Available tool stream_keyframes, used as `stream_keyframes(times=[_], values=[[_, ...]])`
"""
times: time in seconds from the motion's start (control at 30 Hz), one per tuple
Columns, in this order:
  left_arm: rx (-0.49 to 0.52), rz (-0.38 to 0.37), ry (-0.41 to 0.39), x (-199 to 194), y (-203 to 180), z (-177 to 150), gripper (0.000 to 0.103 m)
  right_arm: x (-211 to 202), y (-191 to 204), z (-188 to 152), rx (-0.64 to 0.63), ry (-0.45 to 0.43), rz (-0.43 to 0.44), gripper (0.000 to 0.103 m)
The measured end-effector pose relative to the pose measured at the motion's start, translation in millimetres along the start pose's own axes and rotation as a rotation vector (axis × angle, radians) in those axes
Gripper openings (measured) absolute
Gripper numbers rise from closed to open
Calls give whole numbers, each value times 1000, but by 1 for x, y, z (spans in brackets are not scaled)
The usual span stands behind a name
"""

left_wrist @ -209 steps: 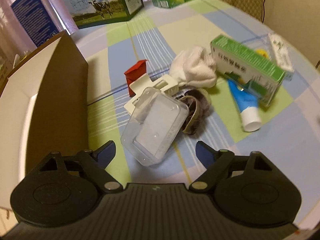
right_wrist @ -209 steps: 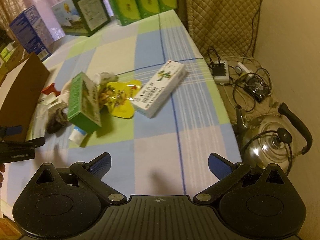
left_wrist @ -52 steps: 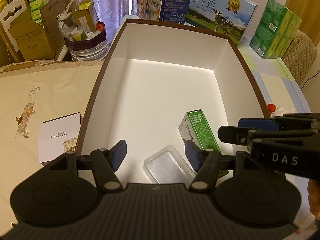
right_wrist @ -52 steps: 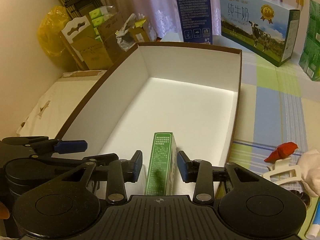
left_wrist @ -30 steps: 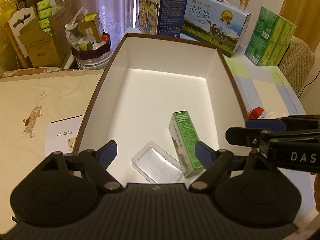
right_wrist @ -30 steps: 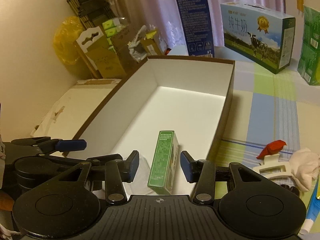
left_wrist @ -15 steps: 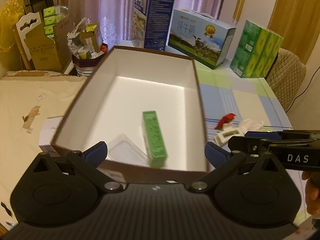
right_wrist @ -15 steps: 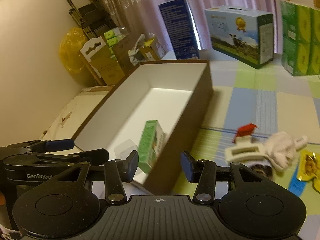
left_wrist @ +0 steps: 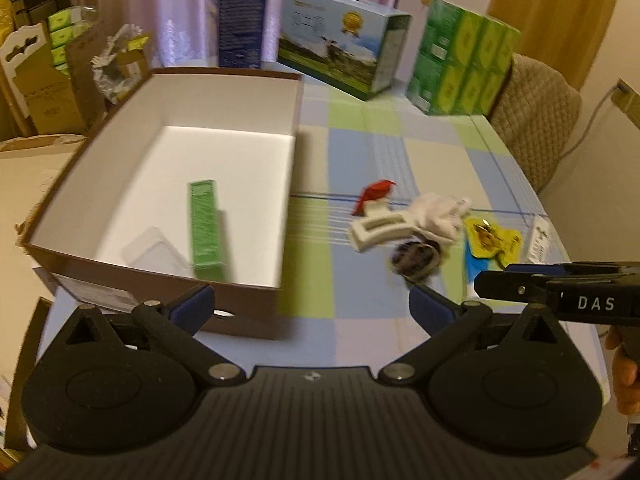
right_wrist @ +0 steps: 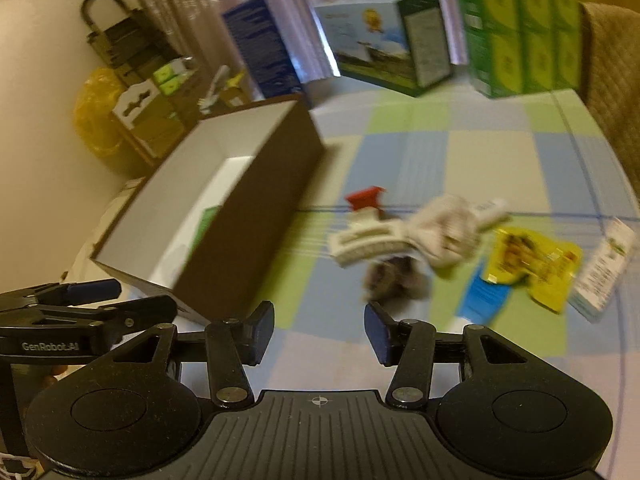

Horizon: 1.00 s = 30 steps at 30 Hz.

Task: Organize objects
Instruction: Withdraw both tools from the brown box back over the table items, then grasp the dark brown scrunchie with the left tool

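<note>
Both grippers have pulled back from the brown box (left_wrist: 256,296), left gripper (left_wrist: 312,308) jaws wide and right gripper (right_wrist: 319,330) jaws narrower, both empty, leaving the green carton (left_wrist: 205,227) lying inside, centre-left of frame.

We see a checked table (left_wrist: 360,320); the brown box (left_wrist: 256,312) sits left of frame, loose clutter (left_wrist: 420,224) right of centre.

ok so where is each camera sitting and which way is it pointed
Left wrist: sits on the open left gripper, looking down into the brown cardboard box with white lining; the right gripper shows at the right edge.
Right wrist: sits on the open right gripper, facing the checked tablecloth's clutter; the left gripper shows lower left.
Both show the box and the white hair claw clip.
</note>
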<state>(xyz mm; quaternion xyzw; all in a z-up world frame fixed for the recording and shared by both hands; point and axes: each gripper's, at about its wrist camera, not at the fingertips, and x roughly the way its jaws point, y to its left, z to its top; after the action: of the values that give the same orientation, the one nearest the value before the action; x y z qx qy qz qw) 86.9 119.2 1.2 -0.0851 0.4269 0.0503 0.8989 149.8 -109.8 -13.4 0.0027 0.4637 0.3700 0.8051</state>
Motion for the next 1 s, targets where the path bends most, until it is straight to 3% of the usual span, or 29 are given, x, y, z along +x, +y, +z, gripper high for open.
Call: stream_keyframes(times=[0.47,1.0], values=[[85,-56,27,23,-66,0,101,-36,-63,-7,99,-35,-66,48],[157,-47,60,79,-111,3,97,-40,-131,-2,169,-48,-153,48]])
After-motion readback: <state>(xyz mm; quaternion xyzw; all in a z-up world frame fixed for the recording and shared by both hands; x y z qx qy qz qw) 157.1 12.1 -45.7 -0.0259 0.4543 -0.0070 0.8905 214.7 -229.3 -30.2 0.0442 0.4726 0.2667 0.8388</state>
